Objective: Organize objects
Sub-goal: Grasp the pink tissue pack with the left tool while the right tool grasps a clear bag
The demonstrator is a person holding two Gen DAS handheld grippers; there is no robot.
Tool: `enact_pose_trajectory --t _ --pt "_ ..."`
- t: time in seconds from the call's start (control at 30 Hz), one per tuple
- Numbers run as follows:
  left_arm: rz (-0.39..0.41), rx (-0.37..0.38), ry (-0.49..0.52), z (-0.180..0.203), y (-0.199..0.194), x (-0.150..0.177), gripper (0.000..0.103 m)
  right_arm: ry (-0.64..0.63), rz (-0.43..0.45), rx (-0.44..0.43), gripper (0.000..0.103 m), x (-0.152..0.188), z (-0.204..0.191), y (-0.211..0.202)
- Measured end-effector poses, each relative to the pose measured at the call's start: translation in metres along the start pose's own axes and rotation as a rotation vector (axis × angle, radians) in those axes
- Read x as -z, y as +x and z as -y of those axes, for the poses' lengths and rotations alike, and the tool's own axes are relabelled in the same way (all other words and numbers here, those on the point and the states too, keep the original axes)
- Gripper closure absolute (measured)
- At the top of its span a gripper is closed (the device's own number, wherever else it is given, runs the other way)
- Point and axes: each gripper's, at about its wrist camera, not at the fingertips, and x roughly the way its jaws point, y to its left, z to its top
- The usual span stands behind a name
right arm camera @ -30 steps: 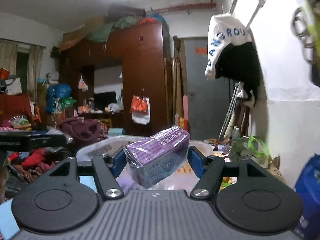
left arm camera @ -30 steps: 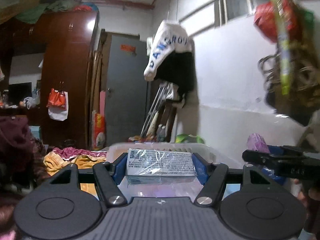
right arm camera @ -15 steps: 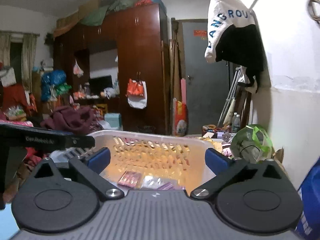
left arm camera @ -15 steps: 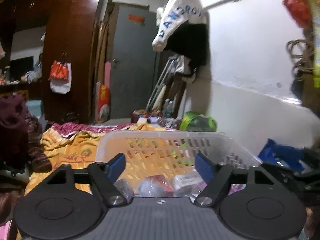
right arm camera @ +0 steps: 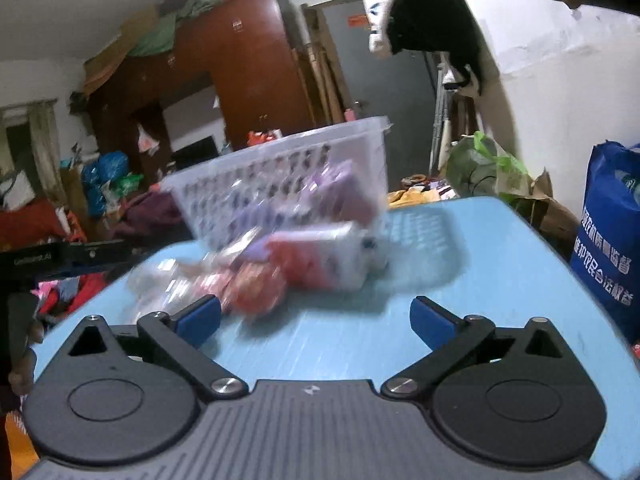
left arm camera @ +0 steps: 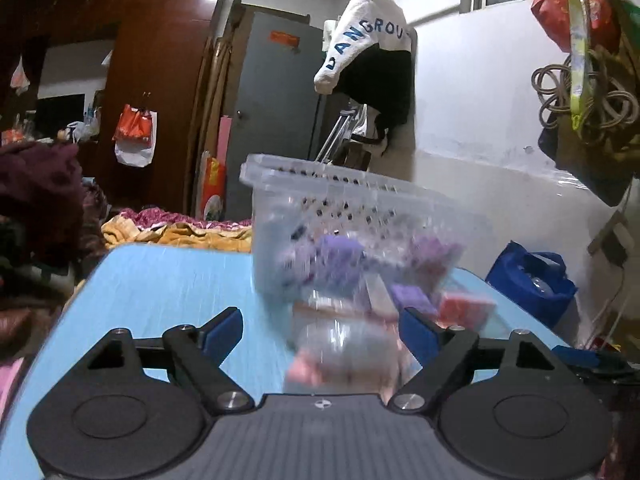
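A clear perforated basket is standing on the light blue table at the centre of the left wrist view, purple and red packets blurring inside it; more wrapped packets are lying on the table before it in the right wrist view; the left gripper is opening its jaws, pads pressing nothing; the right gripper is gaping wide and empty at lower centre.
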Motion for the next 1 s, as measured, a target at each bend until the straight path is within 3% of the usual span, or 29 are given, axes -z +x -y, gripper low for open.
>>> enact_pose_trajectory --t 0.1,0.2,0.37,0.53,0.67,1.0 --pt "0.012 -0.025 0.015 0.002 -0.007 0.007 0.015 -0.030 0.022 0.017 0.000 0.011 -0.013 -0.012" --pt "0.007 -0.012 0.013 0.004 0.001 0.002 0.015 -0.014 0.029 -0.045 0.000 0.016 -0.024 -0.017" --pt "-0.004 -0.014 0.032 0.010 0.009 0.006 0.015 -0.103 0.050 -0.115 0.001 0.021 -0.055 -0.017" --pt "-0.004 -0.029 0.056 0.017 0.017 0.010 0.015 -0.122 -0.018 -0.170 0.026 0.038 -0.076 0.001" --pt "-0.012 -0.032 0.064 0.022 0.022 0.012 0.015 -0.150 -0.020 -0.156 0.055 0.046 -0.084 0.010" --pt "-0.015 -0.085 0.100 0.032 0.027 0.010 0.015 -0.178 0.032 -0.058 0.057 0.040 -0.058 -0.020"
